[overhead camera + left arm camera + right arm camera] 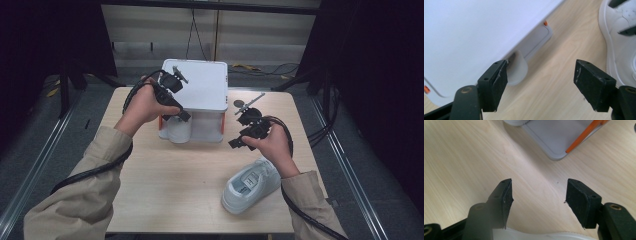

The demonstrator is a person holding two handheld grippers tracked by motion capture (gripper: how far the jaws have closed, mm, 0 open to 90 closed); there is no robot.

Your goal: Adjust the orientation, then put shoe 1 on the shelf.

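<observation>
Left hand-held gripper (pixel 540 82): jaws spread wide, nothing between them, poised at the white box's (pixel 200 85) front edge.
Right hand-held gripper (pixel 537 200): jaws apart, empty, over bare tabletop (pixel 461 157).
White shoe (pixel 250 184): on the tabletop, near the right hand.

Two black jaws of the right gripper (pixel 537 200) rising from the bottom edge, standing wide apart, bare pale wood-grain tabletop (pixel 461 157) between them. Beyond, at the top edge, a corner of a translucent grey plastic box (pixel 554 137) with an orange clip (pixel 584 135) slanting along its side. At the bottom edge, between the jaws, a curved white rubber shoe rim (pixel 536 236).
</observation>
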